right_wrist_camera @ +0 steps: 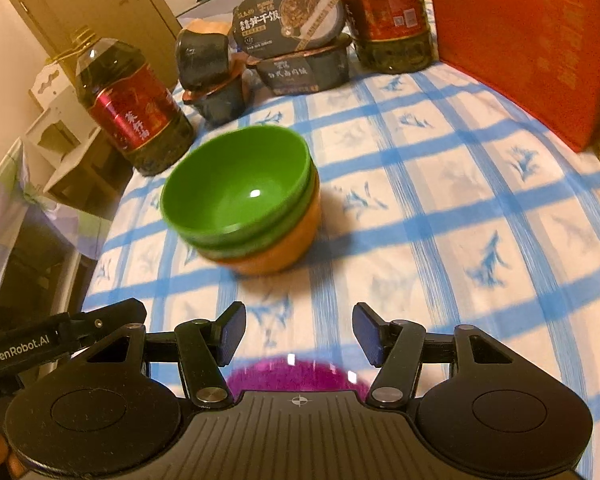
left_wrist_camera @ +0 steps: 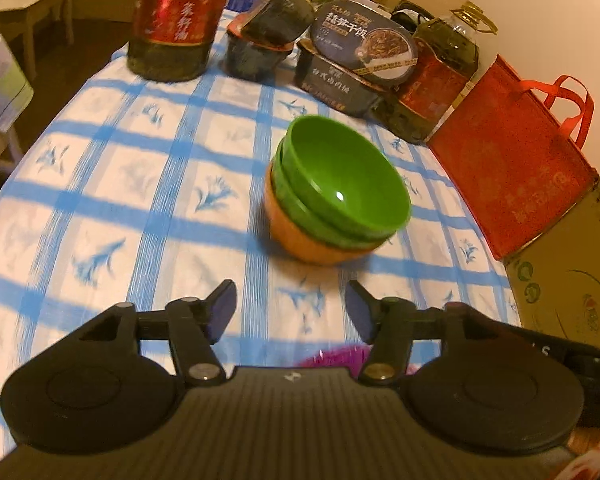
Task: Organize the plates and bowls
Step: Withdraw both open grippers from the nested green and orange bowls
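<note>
A stack of bowls stands on the blue-checked tablecloth: two green bowls (left_wrist_camera: 340,184) nested in an orange bowl (left_wrist_camera: 300,236). It also shows in the right wrist view, green bowls (right_wrist_camera: 235,192) in the orange one (right_wrist_camera: 283,244). My left gripper (left_wrist_camera: 291,306) is open and empty, a little short of the stack. My right gripper (right_wrist_camera: 299,330) is open and empty, also short of it. A purple dish (right_wrist_camera: 295,376) lies just under the right gripper, mostly hidden; its edge shows in the left wrist view (left_wrist_camera: 340,356).
Along the table's far edge stand two large oil bottles (left_wrist_camera: 177,20) (left_wrist_camera: 432,80), stacked dark instant-meal boxes (left_wrist_camera: 352,64) and cups (left_wrist_camera: 263,40). A red bag (left_wrist_camera: 512,152) and a cardboard box (left_wrist_camera: 572,272) stand at the right. The left gripper's body (right_wrist_camera: 39,344) shows at the right view's lower left.
</note>
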Available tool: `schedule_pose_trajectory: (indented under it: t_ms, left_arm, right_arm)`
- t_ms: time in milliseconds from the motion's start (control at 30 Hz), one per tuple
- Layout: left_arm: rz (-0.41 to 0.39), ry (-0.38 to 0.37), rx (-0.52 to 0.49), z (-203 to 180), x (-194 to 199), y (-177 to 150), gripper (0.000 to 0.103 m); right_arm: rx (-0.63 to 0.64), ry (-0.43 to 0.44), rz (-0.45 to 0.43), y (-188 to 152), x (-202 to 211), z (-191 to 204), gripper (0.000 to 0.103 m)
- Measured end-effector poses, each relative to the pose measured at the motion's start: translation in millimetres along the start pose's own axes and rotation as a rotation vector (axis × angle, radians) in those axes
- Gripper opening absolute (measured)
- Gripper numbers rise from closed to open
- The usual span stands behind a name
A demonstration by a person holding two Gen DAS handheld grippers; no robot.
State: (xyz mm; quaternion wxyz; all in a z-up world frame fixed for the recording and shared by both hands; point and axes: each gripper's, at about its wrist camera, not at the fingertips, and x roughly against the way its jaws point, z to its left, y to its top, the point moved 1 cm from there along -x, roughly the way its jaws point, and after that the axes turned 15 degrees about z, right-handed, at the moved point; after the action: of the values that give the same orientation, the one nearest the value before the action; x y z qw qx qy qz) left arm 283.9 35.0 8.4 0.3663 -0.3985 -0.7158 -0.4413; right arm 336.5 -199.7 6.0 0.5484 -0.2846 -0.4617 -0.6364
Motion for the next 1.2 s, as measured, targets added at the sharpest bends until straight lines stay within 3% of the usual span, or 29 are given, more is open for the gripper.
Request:
schedule_pose_trajectory:
  t_ms: [67, 267, 467, 833, 1200]
  left_arm:
    - [-0.013, 0.016, -0.008, -1, 5, -11, 0.068]
    - [-0.021, 0.047, -0.029, -3, 19, -44, 0.076]
    - [-0.044, 0.079, -0.036, -3, 30, -75, 0.079]
    - [-0.034, 0.075, -0.022, 9, 36, -125, 0.079]
    - [-0.004, 0.021, -0.029, 9, 41, -132, 0.079]
  right_arm:
    - [0.002, -0.005, 0.000, -11, 5, 1, 0.060]
    - [0.069, -0.074, -0.035, -44, 21, 12, 0.062]
    - [0.053, -0.101, -0.035, -71, 31, 9, 0.065]
    - [0.069, -0.133, -0.020, -117, 39, 0, 0.065]
    - [0.055, -0.135, -0.012, -133, 37, -5, 0.065]
